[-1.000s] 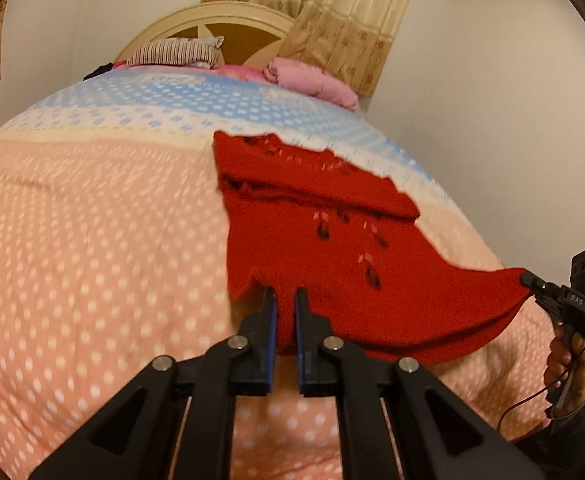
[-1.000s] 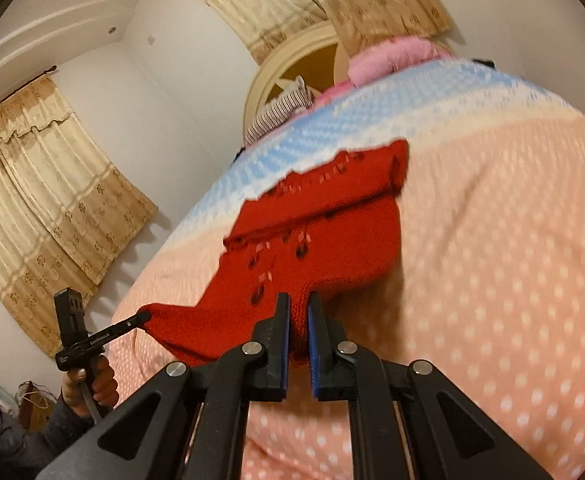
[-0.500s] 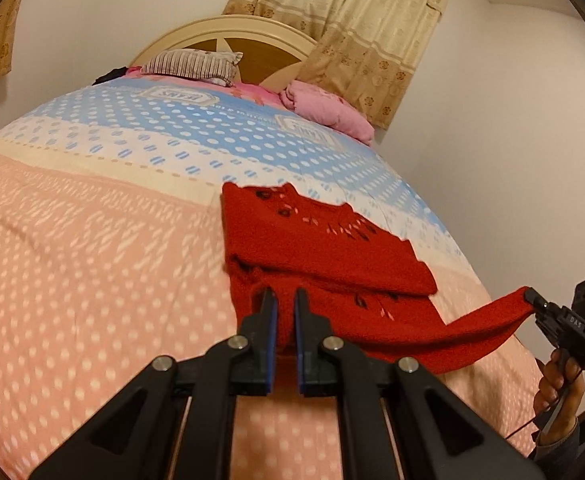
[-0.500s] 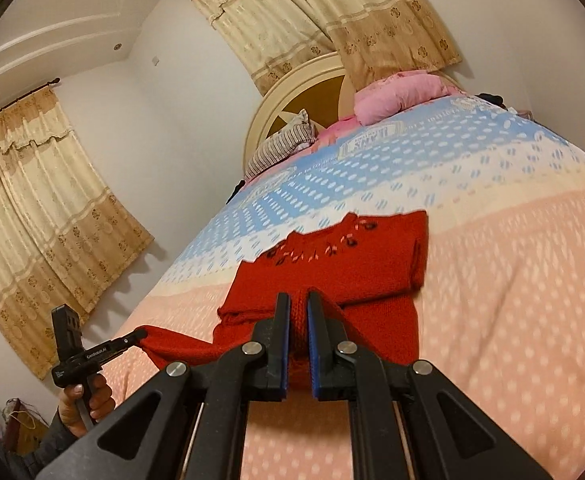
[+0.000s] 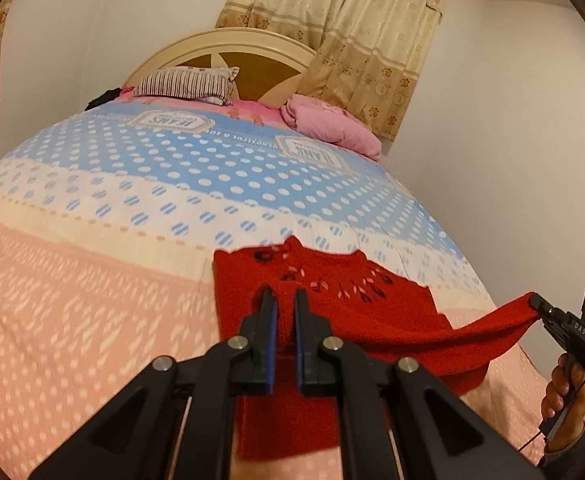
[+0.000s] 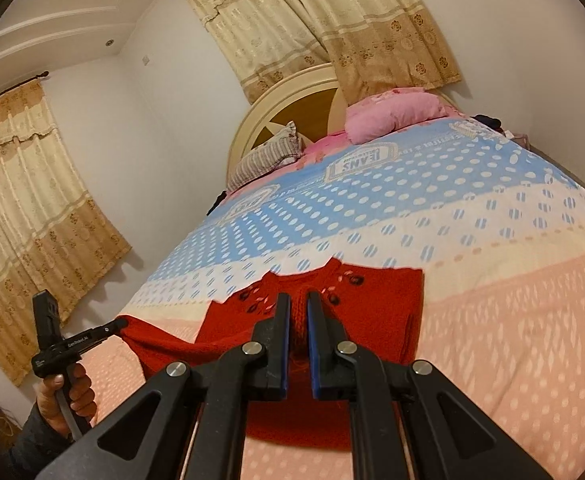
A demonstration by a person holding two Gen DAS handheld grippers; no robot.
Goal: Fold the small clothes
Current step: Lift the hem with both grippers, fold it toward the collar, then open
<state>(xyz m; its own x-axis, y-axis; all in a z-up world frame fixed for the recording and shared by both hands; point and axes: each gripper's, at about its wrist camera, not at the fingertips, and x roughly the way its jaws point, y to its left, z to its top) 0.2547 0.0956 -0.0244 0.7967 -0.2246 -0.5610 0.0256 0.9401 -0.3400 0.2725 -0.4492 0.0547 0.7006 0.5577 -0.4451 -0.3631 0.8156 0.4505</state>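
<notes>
Red knitted sweater (image 5: 372, 312) on polka-dot bedspread (image 5: 92, 280), near part lifted off bed. Left gripper (image 5: 285, 300) pinches one near hem corner; right gripper (image 6: 298, 304) pinches other. Hem stretched taut between both. Far part with embroidered neckline lies flat just beyond fingertips. Pink pillow (image 5: 332, 126) far, at headboard.

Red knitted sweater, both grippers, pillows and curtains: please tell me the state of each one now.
Red knitted sweater: partly folded, near edge lifted off the bed.
Left gripper: shut on the sweater edge.
Right gripper: shut on the sweater edge.
Striped pillow: lying at the headboard.
Pink pillow: lying at the headboard.
Curtains: drawn closed.
Bedspread: spread flat.
</notes>
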